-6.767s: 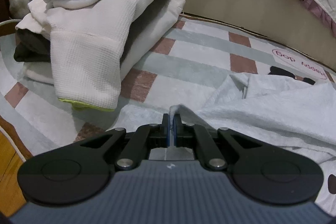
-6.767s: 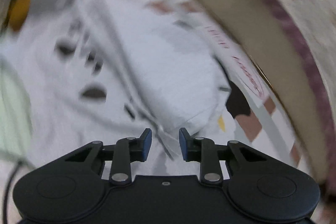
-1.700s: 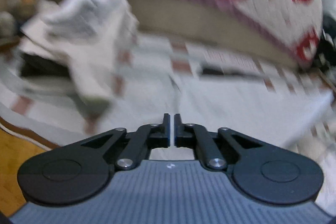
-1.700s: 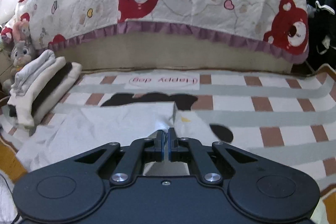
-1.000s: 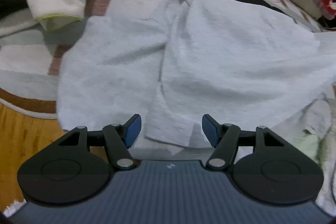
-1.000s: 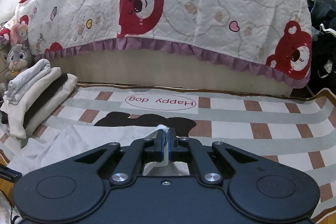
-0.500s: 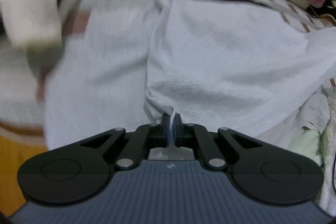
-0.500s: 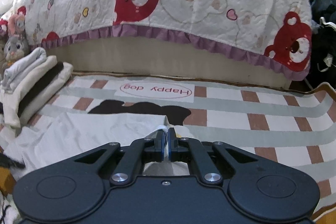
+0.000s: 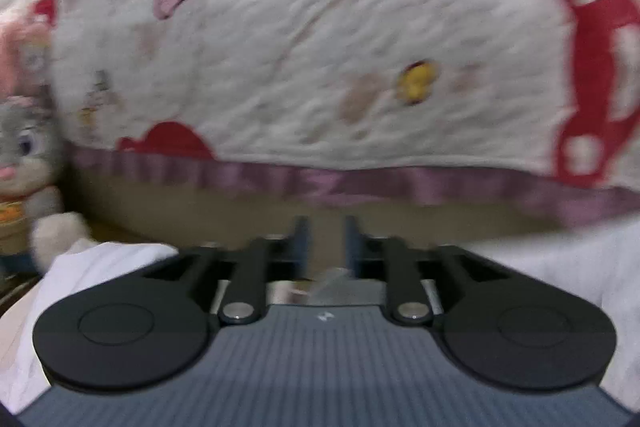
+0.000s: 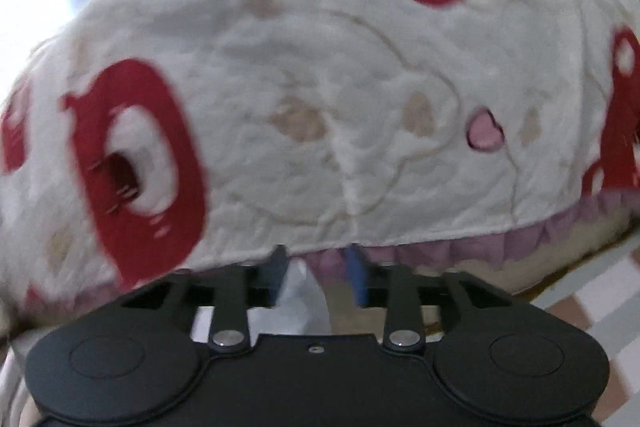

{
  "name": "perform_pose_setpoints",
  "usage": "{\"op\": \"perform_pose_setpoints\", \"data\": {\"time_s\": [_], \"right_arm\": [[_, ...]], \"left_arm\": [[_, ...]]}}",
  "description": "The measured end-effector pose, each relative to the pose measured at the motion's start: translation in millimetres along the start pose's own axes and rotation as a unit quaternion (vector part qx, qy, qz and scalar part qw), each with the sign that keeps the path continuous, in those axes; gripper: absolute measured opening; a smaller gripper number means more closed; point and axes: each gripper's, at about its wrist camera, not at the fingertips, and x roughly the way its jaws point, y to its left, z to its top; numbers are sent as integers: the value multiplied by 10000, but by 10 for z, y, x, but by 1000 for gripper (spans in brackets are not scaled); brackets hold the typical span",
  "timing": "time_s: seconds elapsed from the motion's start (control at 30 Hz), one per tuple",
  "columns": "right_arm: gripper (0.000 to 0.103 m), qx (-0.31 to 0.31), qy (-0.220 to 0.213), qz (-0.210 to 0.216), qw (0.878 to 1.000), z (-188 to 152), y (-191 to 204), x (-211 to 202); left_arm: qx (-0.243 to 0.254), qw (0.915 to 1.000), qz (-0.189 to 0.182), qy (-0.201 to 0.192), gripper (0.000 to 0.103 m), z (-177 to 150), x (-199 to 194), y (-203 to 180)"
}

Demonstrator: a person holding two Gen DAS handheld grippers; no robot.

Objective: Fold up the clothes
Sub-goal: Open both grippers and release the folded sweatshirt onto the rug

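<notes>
Cloth [image 10: 300, 291] is going limp between right gripper [image 10: 318, 273] fingers as both sets are opening; left gripper [image 9: 322, 243] is gripping nothing. Light, floppy; pinch corners.

Both views are smeared by motion, so we cannot read fine detail. In the left wrist view the quilt [image 9: 320, 47] is soft-edged and cut off at the top, and the plush rabbit [image 9: 28, 163] is clipped by the left edge. White cloth [image 9: 80, 267] disappears under the left claw [image 9: 326, 239]; we cannot tell its shape. In the right wrist view a pale fold [image 10: 304, 295] shows between the opening jaws of the right claw [image 10: 318, 267], its contact with the pads unclear.
</notes>
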Motion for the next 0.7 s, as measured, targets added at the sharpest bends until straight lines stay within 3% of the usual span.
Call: {"op": "perform_pose_setpoints", "data": {"time_s": [0.03,0.13,0.2,0.3,0.4,0.47,0.53,0.7], "right_arm": [[49,132,27,-104,9999,-96,-36,68],[48,493,439,37,9978,-526,-260,117],[49,450,933,98,9946,-862,-417,61],[48,379,1696,296,9843,-1321,-595,-177],[48,252,2189,422,9745,-1615,-655,-589],[48,147,2294,466,9721,-1672,-636,-926],[48,39,2322,381,9719,-1631,-607,-1262],[48,4,2316,-327,9723,-1362,-487,-1876]], "left_arm": [[-139,9998,96,98,51,-124,7,5],[-490,9938,-608,790,49,-677,-176,91],[-575,9875,-836,1206,48,-1138,-402,156],[-704,9759,-1077,1760,48,-1813,-744,242],[-940,9658,-1072,2165,49,-2350,-1015,330],[-857,9561,-1228,2519,49,-2517,-1015,322],[-707,9530,-1532,2517,50,-2487,-975,294],[-349,9626,-1489,2236,51,-2382,-965,406]]}}
